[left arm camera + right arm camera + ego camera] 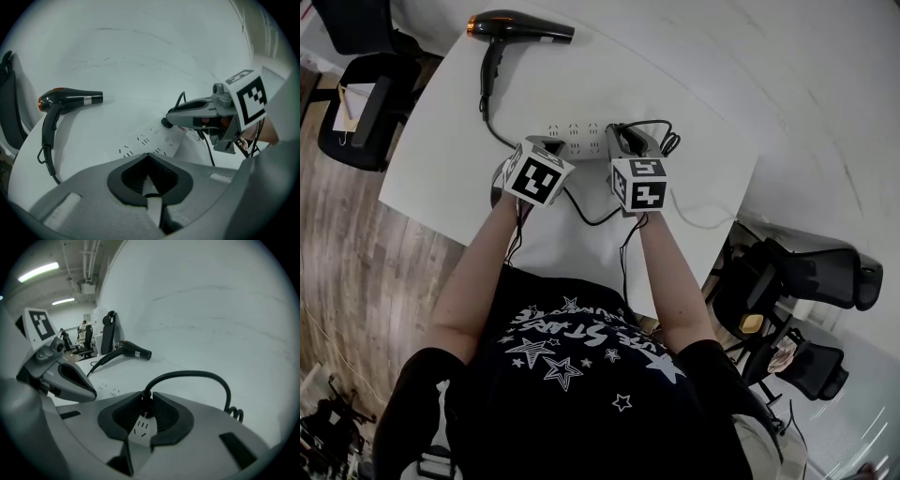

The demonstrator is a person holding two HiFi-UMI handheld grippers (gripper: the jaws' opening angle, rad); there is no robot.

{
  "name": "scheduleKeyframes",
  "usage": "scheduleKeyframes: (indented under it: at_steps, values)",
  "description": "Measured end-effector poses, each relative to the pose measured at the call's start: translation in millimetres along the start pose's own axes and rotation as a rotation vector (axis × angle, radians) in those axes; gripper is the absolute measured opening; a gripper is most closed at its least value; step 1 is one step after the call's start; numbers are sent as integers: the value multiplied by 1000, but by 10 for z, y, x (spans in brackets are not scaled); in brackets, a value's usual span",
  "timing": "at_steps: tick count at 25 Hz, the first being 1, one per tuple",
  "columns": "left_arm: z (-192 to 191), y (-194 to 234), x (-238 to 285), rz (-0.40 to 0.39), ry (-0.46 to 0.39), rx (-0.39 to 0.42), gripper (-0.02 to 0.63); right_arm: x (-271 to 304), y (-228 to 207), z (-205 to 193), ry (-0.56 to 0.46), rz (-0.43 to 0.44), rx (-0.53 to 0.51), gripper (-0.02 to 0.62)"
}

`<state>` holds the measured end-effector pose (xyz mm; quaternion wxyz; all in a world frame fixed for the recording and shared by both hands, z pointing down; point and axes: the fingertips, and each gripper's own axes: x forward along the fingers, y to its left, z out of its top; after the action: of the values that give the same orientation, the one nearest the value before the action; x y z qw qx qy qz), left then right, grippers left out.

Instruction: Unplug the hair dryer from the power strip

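Note:
The black hair dryer lies at the far side of the white table. Its cord runs to the white power strip. My left gripper is at the strip's left end, and its jaws are closed over the white end. My right gripper is over the strip's right end. Its jaws are shut on a black plug, and the black cable arches out from between them. Sockets show under the pads.
A black chair stands left of the table. More black chairs stand at the right. A thin white cable trails off the table's right corner. A curved white wall rises behind the table. People stand far off in the right gripper view.

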<state>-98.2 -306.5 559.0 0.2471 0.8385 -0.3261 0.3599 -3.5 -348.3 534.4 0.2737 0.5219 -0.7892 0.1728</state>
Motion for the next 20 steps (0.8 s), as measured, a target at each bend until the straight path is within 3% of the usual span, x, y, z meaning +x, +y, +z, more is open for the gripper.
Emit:
scheduleKeyframes:
  at_steps: [3,5,6,10,20]
  values:
    - [2,-5,9,5,2,8,8,-10,32,4,18,-22,-131,77]
    - [0,-6,11,6,4,9,8,-12,40,1,19,-21,-155,75]
    - [1,-7,10,5,4,9,8,-13,27,-2,14,-11,-114,75]
    - [9,-8,5,-8,-4,2,8,-42,-123,-11,-18,57,234,77]
    - [26,-12,-20,4,-19,24,8,-211,-135,192,-71,57,193,78]
